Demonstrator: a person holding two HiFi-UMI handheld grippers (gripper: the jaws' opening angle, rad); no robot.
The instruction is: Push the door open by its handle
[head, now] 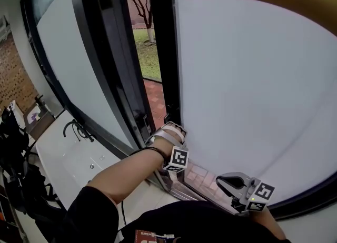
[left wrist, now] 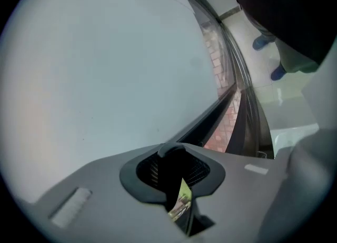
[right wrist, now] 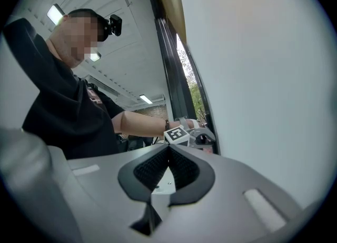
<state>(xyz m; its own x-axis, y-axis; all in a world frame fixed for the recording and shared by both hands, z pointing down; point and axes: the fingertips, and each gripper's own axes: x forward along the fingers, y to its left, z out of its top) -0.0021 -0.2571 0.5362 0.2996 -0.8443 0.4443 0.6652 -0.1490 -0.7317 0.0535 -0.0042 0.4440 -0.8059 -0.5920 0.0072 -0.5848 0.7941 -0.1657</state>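
The door is a frosted glass pane [head: 247, 79] in a black frame [head: 166, 52] and stands ajar, with a narrow gap showing outdoors. My left gripper [head: 167, 131] is at the door's edge at handle height. In the left gripper view a dark, narrow door handle [left wrist: 167, 151] fills the gap between its pads [left wrist: 196, 169], so the left gripper [left wrist: 172, 167] is shut on it. My right gripper [head: 224, 180] hangs low at the right, close to the glass and apart from the handle. Its jaws [right wrist: 168, 150] meet at the tips with nothing between them. The right gripper view also shows the left gripper [right wrist: 202, 138] against the frame.
A fixed glass panel [head: 68, 68] stands left of the gap. Beyond the gap are brick paving [head: 158, 100] and grass [head: 150, 58]. A white counter with a black tap [head: 76, 129] and dark bags [head: 13, 147] lie at the left. The person [right wrist: 68, 105] stands close behind the grippers.
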